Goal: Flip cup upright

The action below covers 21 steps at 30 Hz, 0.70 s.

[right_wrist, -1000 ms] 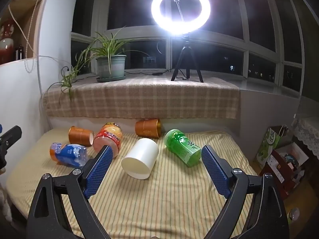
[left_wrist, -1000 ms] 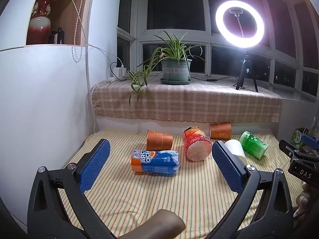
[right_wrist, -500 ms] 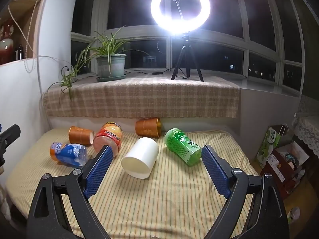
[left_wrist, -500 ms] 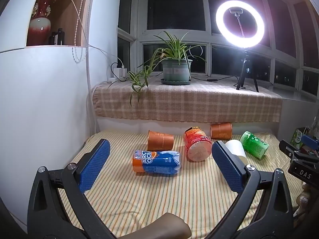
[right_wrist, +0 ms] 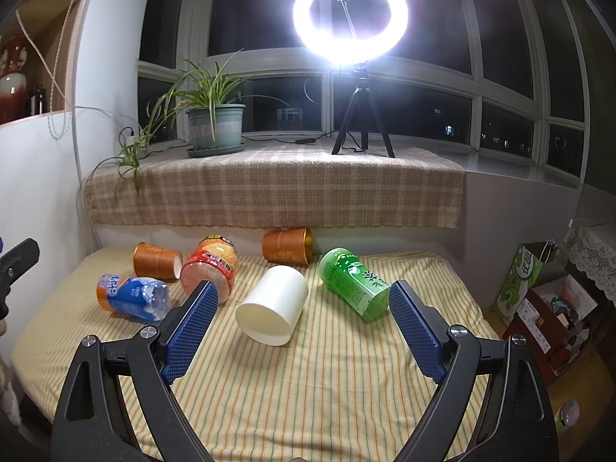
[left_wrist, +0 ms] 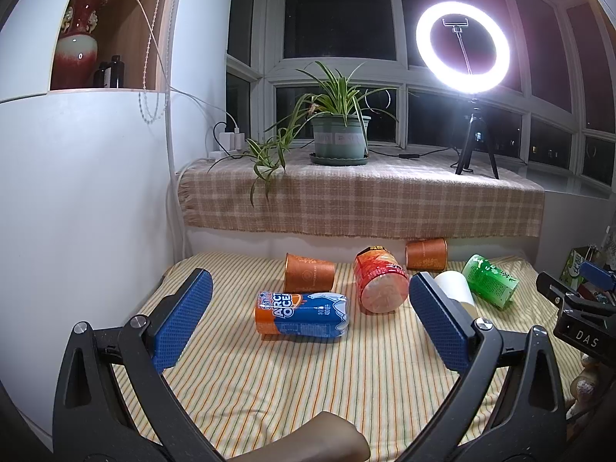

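Several cups lie on their sides on the striped cloth. A white cup (right_wrist: 273,310) lies in the middle; in the left wrist view (left_wrist: 456,292) my right finger partly hides it. A green cup (right_wrist: 354,285) lies right of it. Two orange cups (right_wrist: 157,261) (right_wrist: 287,246) lie at the back. A red cup (right_wrist: 210,269) and a blue-orange bottle (left_wrist: 302,313) lie on the left. My left gripper (left_wrist: 308,323) is open, held above and short of the bottle. My right gripper (right_wrist: 304,327) is open, just short of the white cup. Both are empty.
A checked cloth covers the window ledge (right_wrist: 269,188) behind, with a potted plant (right_wrist: 215,127) and a ring light on a tripod (right_wrist: 358,115). A white cabinet (left_wrist: 77,211) stands at the left. Boxes and a green bag (right_wrist: 519,281) sit on the floor at the right.
The left wrist view has drifted slightly; the cups sit a little lower and to the right. The right gripper has barely moved. Both grippers stay open.
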### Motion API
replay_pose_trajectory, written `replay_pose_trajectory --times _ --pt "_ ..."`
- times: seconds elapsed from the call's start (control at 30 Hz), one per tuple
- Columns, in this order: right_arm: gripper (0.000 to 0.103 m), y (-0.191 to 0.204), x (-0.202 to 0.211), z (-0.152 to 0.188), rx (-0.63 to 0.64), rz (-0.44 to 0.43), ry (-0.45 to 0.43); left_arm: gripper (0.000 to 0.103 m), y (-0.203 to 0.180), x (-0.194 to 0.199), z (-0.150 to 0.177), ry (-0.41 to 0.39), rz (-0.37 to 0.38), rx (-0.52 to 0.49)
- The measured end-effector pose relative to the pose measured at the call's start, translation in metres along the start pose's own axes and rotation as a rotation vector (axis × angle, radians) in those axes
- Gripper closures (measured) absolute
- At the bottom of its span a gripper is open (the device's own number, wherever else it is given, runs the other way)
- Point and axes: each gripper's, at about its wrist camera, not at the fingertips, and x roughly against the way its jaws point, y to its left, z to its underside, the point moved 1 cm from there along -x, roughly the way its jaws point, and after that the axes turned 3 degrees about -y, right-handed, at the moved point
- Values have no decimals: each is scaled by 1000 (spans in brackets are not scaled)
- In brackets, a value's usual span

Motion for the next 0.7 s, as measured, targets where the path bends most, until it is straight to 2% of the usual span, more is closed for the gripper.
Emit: replay_pose_trajectory --times 0.7 --pt "13 2 -3 2 1 -2 5 0 0 0 0 2 2 -1"
